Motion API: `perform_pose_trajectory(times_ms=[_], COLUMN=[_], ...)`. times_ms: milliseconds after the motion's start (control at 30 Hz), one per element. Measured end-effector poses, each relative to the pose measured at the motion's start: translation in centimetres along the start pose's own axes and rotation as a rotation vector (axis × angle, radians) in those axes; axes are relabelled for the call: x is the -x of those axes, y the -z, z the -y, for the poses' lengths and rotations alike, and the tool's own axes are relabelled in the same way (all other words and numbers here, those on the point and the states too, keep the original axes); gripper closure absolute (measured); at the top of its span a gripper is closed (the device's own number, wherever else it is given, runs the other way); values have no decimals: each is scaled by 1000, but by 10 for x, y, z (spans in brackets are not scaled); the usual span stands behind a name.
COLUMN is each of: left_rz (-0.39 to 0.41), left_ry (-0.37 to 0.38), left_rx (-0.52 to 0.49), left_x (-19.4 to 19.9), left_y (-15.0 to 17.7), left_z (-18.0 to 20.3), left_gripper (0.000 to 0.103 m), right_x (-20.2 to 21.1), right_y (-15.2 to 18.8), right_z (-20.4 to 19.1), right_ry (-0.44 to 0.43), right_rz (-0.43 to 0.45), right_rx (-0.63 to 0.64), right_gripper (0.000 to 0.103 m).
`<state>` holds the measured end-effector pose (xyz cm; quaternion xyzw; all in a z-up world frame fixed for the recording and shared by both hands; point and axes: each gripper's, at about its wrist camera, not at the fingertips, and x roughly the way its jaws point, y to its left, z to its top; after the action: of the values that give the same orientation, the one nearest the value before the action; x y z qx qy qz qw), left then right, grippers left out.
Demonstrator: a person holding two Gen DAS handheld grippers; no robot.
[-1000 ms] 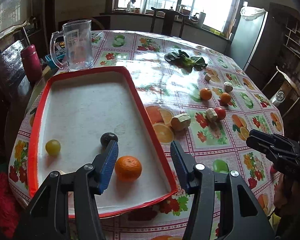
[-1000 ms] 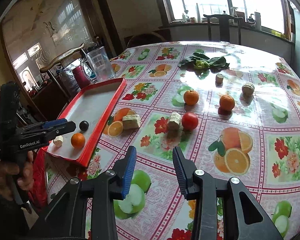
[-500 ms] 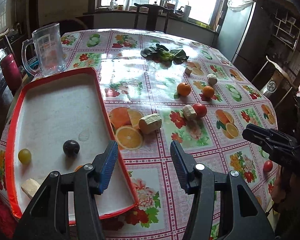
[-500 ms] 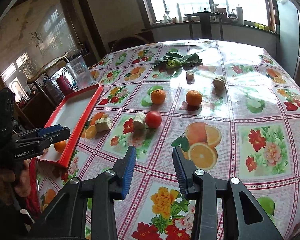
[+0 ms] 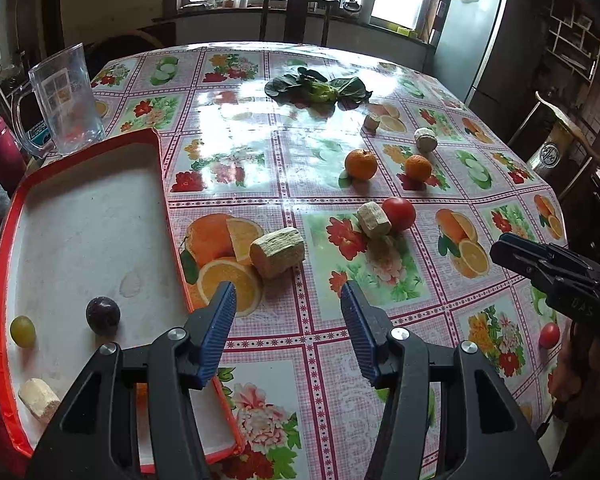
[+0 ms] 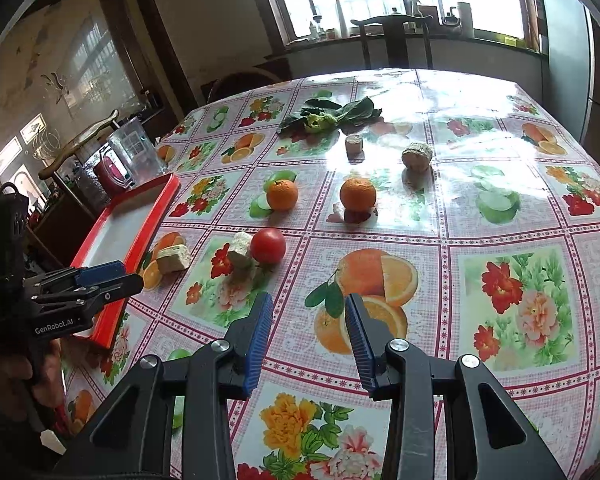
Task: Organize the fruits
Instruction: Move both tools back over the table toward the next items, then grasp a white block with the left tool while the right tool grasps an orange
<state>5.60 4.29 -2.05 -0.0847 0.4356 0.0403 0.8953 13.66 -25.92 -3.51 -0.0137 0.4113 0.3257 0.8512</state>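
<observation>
**Both grippers empty above a table of loose fruit**

The left gripper [image 5: 288, 320] hovered over the table [image 5: 260, 344] just right of the red tray [image 5: 164, 184], its fingers spread with nothing between them. The right gripper [image 6: 306, 332] hung farther right, its fingers spread more narrowly, also empty. In the tray lay a green grape [image 5: 23, 331], a dark plum [image 5: 103, 314] and a pale chunk [image 5: 38, 398]. Out on the table sat two oranges [image 5: 361, 164] [image 5: 418, 167], well apart from the tray, and a tomato [image 5: 398, 213] touching a pale cut stalk [image 5: 374, 219]. Another stalk piece [image 5: 278, 253] lay nearer the tray.

Risks, as a judgement: the round fruit would likely roll on the glossy cloth if nudged off-centre. Reaching for the tomato might knock the stalk leaning on it. Printed oranges on the cloth could be mistaken for real fruit. The right gripper's narrower gap might not pass around an orange.
</observation>
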Motion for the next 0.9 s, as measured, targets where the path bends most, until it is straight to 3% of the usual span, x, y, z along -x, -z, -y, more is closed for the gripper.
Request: perform_pose_trajectory(times_ms=[900], left_rz=[-77], left_ry=[-4], left_rx=[-4], left_x=[-64], left_y=[-28], left_z=[-2], left_gripper=[50], right_x=[-98], right_y=[-67], right_z=[31], right_ry=[88], right_rz=[-57], right_rx=[-4], right_gripper=[64])
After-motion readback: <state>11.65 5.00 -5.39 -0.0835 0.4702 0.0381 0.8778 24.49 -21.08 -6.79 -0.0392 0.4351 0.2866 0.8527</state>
